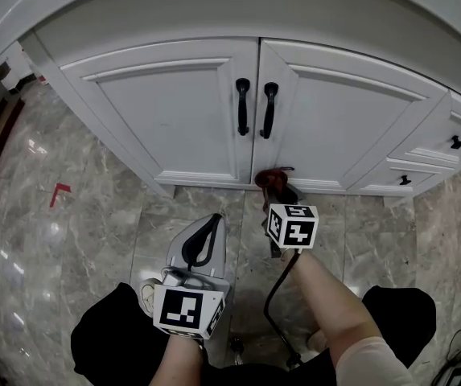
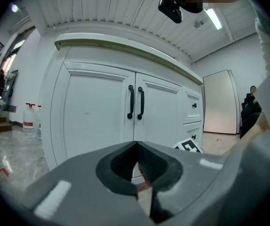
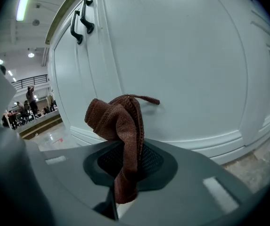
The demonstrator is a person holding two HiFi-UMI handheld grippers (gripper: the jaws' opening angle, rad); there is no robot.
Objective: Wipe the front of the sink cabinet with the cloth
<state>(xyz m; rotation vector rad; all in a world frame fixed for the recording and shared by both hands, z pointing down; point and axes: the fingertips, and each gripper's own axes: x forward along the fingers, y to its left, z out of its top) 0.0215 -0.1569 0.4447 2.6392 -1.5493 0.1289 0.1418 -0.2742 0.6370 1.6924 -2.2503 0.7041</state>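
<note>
Low against the white sink cabinet (image 1: 166, 111), just under the seam between its two doors, the right gripper (image 3: 125, 164) is clenching a reddish-brown knitted cloth (image 3: 118, 124) between its jaws. That gripper's own view is showing what the head view cannot: the cloth is bunching up above the jaws, one loose end is dangling below them, and a thin tail is reaching along the right door's flat panel near its bottom rail, appearing to touch it. From the head view the cloth is only appearing as a small dark-red lump at the door's foot. That view alone is showing the pose. The person's knees are bending over grey marble-look floor tiles (image 1: 93, 215). The right forearm (image 1: 327, 296) is reaching forward and slightly inward, with a black cable (image 1: 267, 300) trailing beneath it. The left forearm (image 1: 178, 364) is holding the left gripper (image 1: 214, 219) back, well short of the cabinet and pointing toward the left door. The left gripper view is showing its jaws closed tip to tip with nothing between them. Beyond them it is showing both black door handles (image 2: 131, 102), two drawers (image 2: 193, 107) to the right, clear bottles (image 2: 29, 119) standing on the floor at far left, and a person (image 2: 250, 100) standing far off at the right.
</note>
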